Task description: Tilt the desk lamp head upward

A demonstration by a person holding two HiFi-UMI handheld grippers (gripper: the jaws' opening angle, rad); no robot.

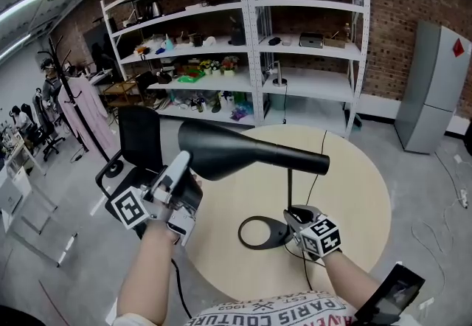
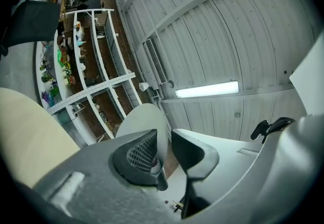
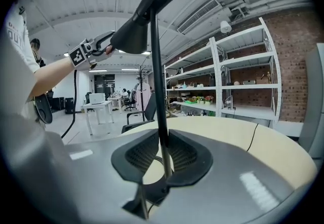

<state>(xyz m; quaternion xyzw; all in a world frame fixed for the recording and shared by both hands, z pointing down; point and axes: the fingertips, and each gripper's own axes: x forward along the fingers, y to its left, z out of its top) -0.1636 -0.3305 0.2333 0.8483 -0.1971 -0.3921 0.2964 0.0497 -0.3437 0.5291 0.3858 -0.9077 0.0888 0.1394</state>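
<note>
The black desk lamp stands on the round pale table [image 1: 358,192], its cone head [image 1: 243,151] lying about level above the ring base [image 1: 259,233]. At the cone's wide end is my left gripper [image 1: 180,172]. In the left gripper view its jaws [image 2: 164,154] stand apart, and a pale curved edge [image 2: 144,119], which seems to be the shade's rim, shows through the gap untouched. Low on the thin stem [image 1: 289,188], my right gripper [image 1: 295,217] is shut. The right gripper view shows the stem [image 3: 158,91] pinched between its pads [image 3: 163,154], with the head [image 3: 147,10] overhead.
The lamp's cable [image 1: 318,170] trails across the table. A black office chair [image 1: 139,141] stands off the table's left edge. White shelving [image 1: 295,37] lines the brick wall behind, and a grey cabinet [image 1: 435,88] stands at the right. A coat rack [image 1: 70,99] is at the far left.
</note>
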